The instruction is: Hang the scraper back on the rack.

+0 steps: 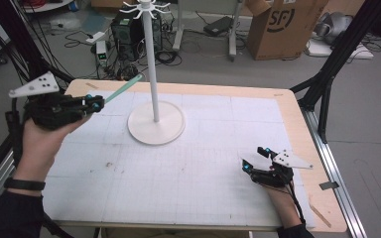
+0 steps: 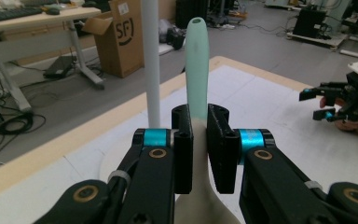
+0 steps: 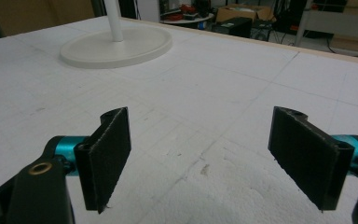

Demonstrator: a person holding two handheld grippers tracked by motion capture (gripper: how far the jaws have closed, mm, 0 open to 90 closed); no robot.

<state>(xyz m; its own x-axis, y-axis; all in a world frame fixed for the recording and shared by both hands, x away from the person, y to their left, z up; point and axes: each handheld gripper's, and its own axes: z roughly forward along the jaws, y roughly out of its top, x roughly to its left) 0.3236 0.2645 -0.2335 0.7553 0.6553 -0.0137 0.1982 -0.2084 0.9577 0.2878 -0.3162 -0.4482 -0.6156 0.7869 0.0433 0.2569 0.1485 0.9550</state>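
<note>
Spoon: a pale green utensil (image 1: 124, 88) with a cream lower part, pinched in the left gripper (image 1: 97, 104); its bowl end is hidden, so "spoon" is a guess. It is up in the air, off the table (image 1: 188, 188), over the near-left corner.
Long axis: runs from the jaws up and toward the pole (image 1: 150, 64) — the free tip has a small hole (image 2: 196, 22) in it.
Left gripper: jaws pressed together on the handle, just below the green part (image 2: 197, 79).
Stand: white pole on a round base (image 1: 156, 130), with a ring of hooks (image 1: 146, 8) at the top — well above the tip.
Key relation: the pole lies just beside the handle in the left gripper view, a little to its left and farther off; the tip points toward the pole's middle, not the hooks.
Judgement: hanging by the hole would call for a further lift and a lean toward one hook.
Right gripper: (image 1: 256, 159) jaws spread with nothing between them, low over the table's near-right part, well apart from the stand.
Nearer hand: the left.
</note>
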